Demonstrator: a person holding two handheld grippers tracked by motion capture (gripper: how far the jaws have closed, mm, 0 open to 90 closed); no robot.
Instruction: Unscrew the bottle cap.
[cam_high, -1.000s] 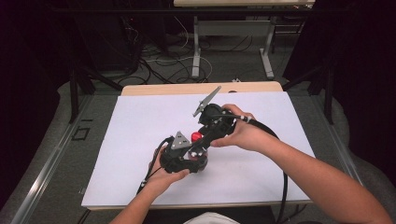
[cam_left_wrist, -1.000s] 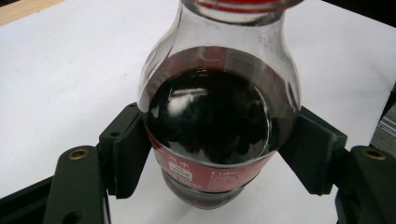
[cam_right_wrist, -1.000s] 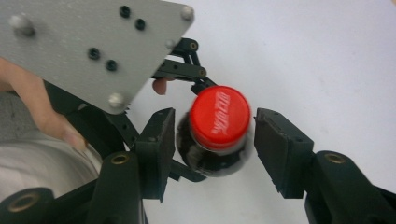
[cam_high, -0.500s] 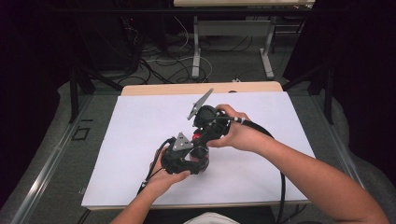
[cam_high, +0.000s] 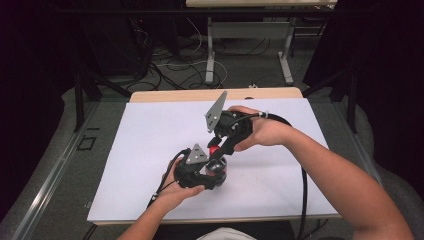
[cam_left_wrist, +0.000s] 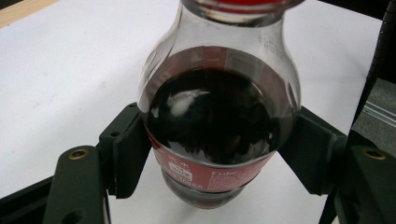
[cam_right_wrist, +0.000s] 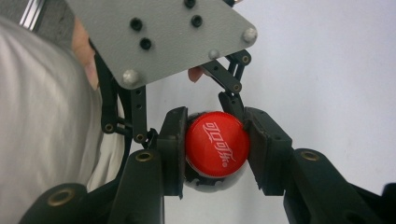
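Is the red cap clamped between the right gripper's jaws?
Yes, the right gripper has both pads pressed against the sides of the red cap.

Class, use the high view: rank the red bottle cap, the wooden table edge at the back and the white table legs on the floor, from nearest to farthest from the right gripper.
1. Red bottle cap: between the jaws of the right gripper, touching.
2. Wooden table edge: behind the white sheet, up the picture.
3. White table legs: on the floor beyond the table.
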